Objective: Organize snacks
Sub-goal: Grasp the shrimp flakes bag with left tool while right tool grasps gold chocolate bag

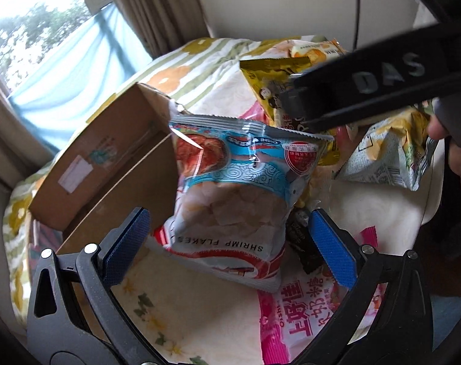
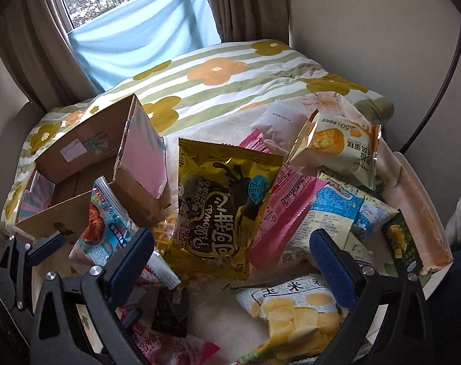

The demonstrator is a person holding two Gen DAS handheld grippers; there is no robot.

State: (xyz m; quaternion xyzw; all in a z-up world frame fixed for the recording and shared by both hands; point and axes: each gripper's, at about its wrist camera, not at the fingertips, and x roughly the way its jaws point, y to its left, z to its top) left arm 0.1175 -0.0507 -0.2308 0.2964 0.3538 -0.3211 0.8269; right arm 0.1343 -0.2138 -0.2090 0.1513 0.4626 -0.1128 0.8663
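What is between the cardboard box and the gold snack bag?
The blue shrimp flakes bag stands between the cardboard box and the gold bag, in the right wrist view.

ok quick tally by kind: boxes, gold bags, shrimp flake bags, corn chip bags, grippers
boxes: 1
gold bags: 1
shrimp flake bags: 1
corn chip bags: 1
grippers: 2, the left gripper and the right gripper, both open
total: 6

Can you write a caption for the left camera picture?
Open left gripper around blue shrimp flakes bag beside brown cardboard box.
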